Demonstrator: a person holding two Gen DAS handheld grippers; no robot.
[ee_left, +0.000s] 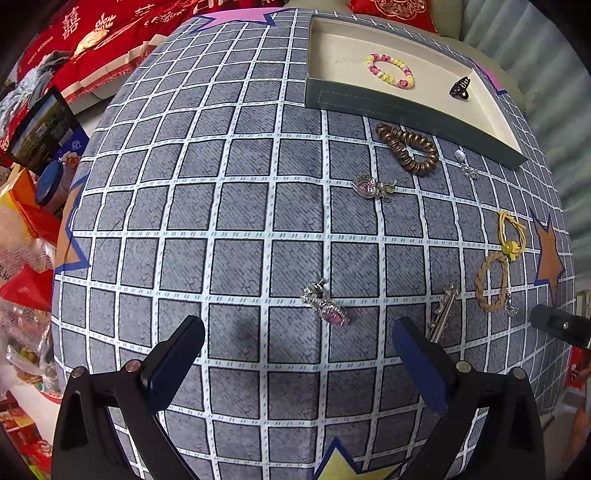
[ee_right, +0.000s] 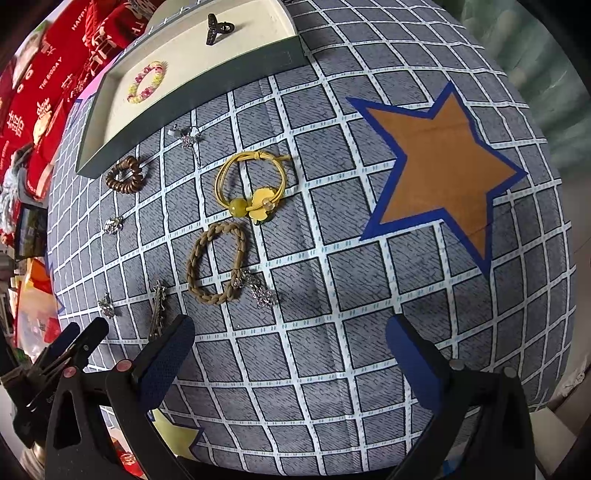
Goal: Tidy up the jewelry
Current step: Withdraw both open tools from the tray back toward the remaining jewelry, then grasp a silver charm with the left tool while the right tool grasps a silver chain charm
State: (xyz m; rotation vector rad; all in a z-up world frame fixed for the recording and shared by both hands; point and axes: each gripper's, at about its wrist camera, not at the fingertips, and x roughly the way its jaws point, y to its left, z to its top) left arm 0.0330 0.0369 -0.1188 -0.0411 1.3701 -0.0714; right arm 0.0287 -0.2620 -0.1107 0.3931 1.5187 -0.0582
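Hovering with fingers spread and empty, the left gripper (ee_left: 297, 354) and right gripper (ee_right: 290, 354) face jewelry scattered on the cloth (ee_left: 236, 206) beside the tray (ee_left: 406, 107), where pinching the tiny brooch (ee_left: 325, 304) risks snagging fabric or slipping.

Probably home: red festive cushions (ee_left: 395, 11).

matt cloth tablecloth (ee_left: 236, 206), braided hair tie (ee_right: 216, 264)
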